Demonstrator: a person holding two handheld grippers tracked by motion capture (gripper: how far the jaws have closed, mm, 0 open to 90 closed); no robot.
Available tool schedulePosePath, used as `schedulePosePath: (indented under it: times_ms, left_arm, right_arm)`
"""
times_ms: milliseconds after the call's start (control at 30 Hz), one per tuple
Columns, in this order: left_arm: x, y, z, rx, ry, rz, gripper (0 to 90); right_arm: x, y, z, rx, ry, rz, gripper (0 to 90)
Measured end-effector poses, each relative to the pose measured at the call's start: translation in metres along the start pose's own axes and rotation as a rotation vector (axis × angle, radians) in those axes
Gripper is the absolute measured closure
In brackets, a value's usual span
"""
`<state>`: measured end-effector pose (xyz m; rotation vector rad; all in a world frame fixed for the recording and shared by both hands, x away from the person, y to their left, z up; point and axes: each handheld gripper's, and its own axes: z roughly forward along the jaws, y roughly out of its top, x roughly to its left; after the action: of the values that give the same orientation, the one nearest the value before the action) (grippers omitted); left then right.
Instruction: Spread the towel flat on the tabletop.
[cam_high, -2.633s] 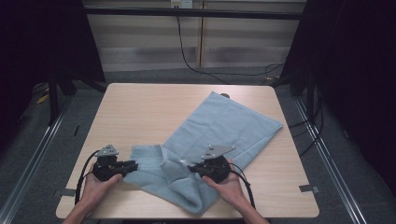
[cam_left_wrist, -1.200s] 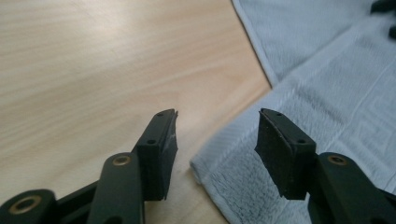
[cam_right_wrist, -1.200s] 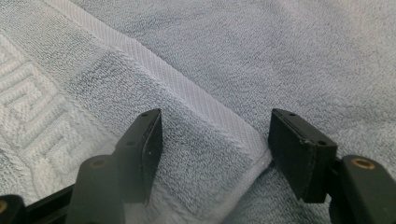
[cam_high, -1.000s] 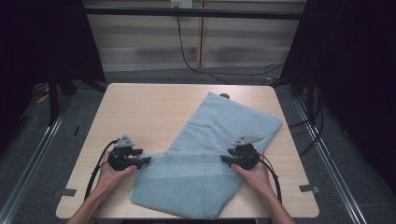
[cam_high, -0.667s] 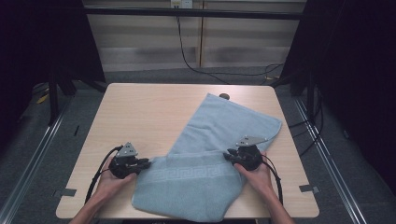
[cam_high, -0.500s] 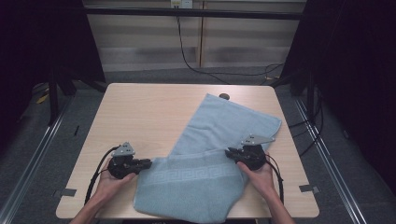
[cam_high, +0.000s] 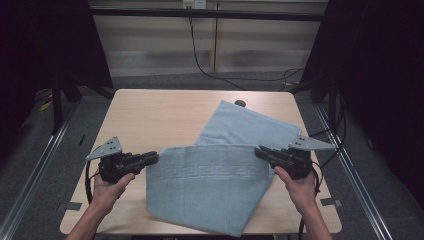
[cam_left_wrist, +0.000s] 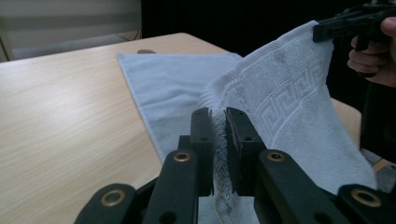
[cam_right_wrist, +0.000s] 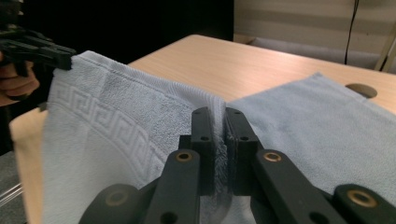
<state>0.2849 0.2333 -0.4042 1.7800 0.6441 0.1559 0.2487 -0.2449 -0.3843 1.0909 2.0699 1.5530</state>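
A light blue towel (cam_high: 210, 185) with a key-pattern band is held up by one short edge, stretched between the two grippers above the wooden table (cam_high: 150, 115). Its far part (cam_high: 250, 127) lies flat toward the table's back right. My left gripper (cam_high: 156, 158) is shut on the towel's left corner (cam_left_wrist: 219, 135). My right gripper (cam_high: 258, 151) is shut on the right corner (cam_right_wrist: 218, 126). The lifted near part hangs down past the table's front edge. In the left gripper view the other gripper (cam_left_wrist: 345, 23) pinches the far corner; in the right gripper view the other gripper (cam_right_wrist: 42, 51) does likewise.
A dark round hole (cam_high: 240, 103) sits in the tabletop just beyond the towel's far corner. Bare wood spreads across the table's left and back. Black cables trail from both grippers. Dark curtains and metal rails flank the table.
Both grippers have spread apart and risen, pulling the towel's near edge taut between them. The bunched fold seen earliest has opened into a flat hanging panel.
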Motion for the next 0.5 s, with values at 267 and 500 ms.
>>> schedulePosePath:
  times_ms: [267,500]
  left_arm:
    - [-0.020,-0.053,-0.018,0.119,-0.062,-0.030,81.4]
    - [-0.041,-0.090,-0.021,0.265,-0.151,-0.044,78.2]
  right_arm:
    - [0.025,-0.040,-0.031,0.068,0.065,0.006,82.5]
    - [0.044,-0.105,-0.034,0.245,0.170,0.032,82.1]
